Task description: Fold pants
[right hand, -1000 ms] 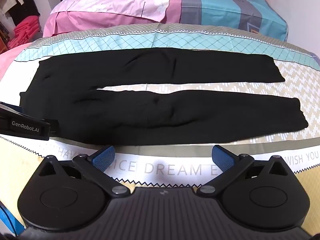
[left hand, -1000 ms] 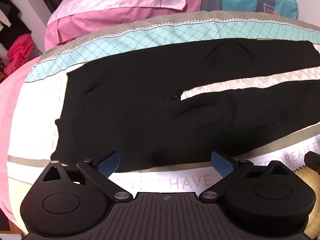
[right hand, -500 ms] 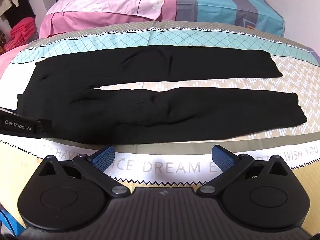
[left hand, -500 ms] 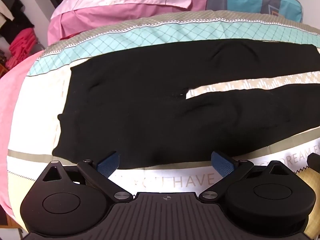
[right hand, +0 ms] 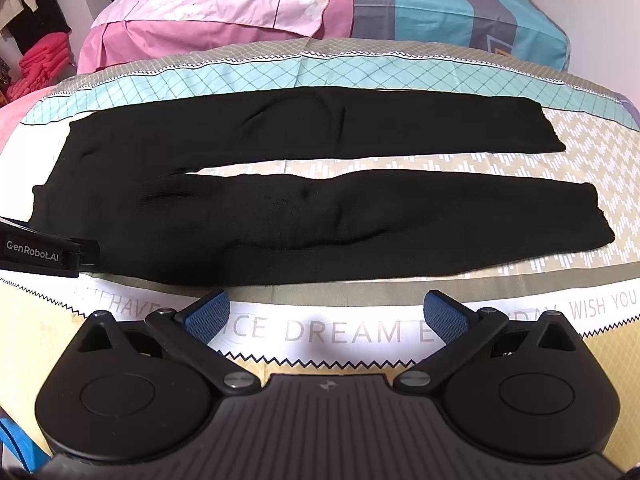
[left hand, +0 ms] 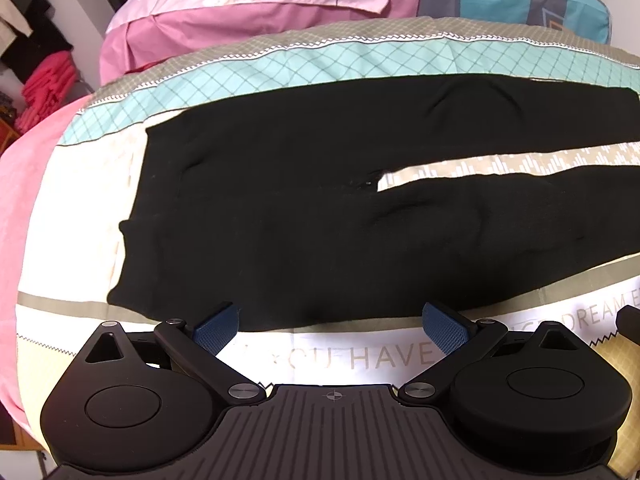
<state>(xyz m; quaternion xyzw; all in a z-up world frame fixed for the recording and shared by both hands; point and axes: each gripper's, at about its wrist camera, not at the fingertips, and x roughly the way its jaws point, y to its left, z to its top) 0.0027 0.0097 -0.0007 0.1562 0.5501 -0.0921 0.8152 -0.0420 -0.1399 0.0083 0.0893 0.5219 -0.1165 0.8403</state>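
Both grippers, left gripper (left hand: pixel 331 322) and right gripper (right hand: pixel 326 312), hover spread apart, empty, over the bedspread's (right hand: pixel 400 70) near edge. Black pants (right hand: pixel 280 184) lie flat across the middle, waistband toward the left edge; left view crops the leg ends.

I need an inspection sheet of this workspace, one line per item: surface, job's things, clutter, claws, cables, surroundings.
Surface: bed cover with teal, beige and white bands and printed words; fairly smooth.
Job's things: black pants lying flat and unfolded, waist to the left, both legs running right with a strip of cover between them.
Clutter: nothing seen on the cover besides the pants.
Claws: left claw open, at the near edge of the pants by the waist, holding nothing; right claw open, just short of the near leg, holding nothing.
Cables: nothing seen.
Surroundings: pink and blue bedding behind; stacked red clothes at far left.
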